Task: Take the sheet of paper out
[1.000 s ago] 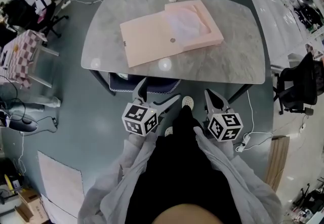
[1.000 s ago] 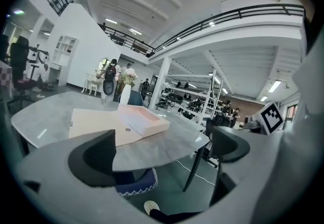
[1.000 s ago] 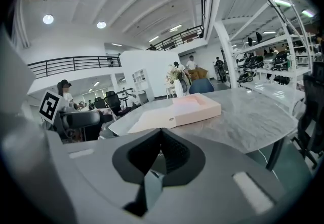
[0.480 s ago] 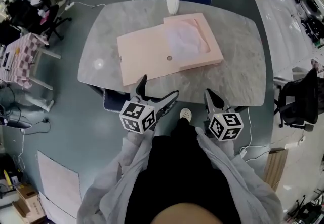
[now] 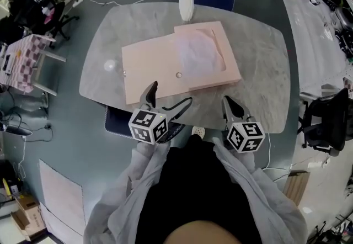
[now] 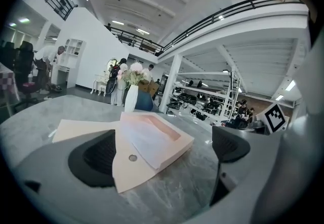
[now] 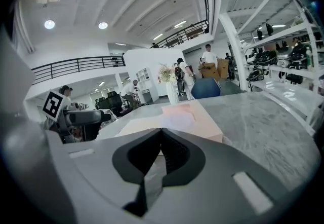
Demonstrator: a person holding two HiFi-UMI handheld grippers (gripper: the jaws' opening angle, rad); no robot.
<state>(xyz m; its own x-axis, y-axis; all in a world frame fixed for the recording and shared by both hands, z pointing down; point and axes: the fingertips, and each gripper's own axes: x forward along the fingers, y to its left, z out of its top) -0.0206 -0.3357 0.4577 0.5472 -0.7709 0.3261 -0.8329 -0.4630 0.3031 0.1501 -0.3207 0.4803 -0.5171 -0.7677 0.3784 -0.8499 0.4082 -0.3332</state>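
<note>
**Sheet still in the box, both grippers short of it**

As I read it, the job has barely begun. The pink box lies open on the table, with its lid folded flat to the left. The sheet of paper lies in the shallow tray on the right, white, a little crumpled and untouched. The opening is done. What's left is the real work: reach in, pinch the sheet and lift it clear.

My left gripper has its jaws spread wide with nothing between them. Looking along it, I see the lid's near corner and the sheet framed in the gap, ahead of the tips. It hangs at the table's near edge, close to the lid's front edge, and I judge it is not touching.

My right gripper has its jaws pressed together and holds nothing. It also sits at the near edge, short of the tray's front right corner. A vase of flowers stands behind the box, out of my way.
</note>
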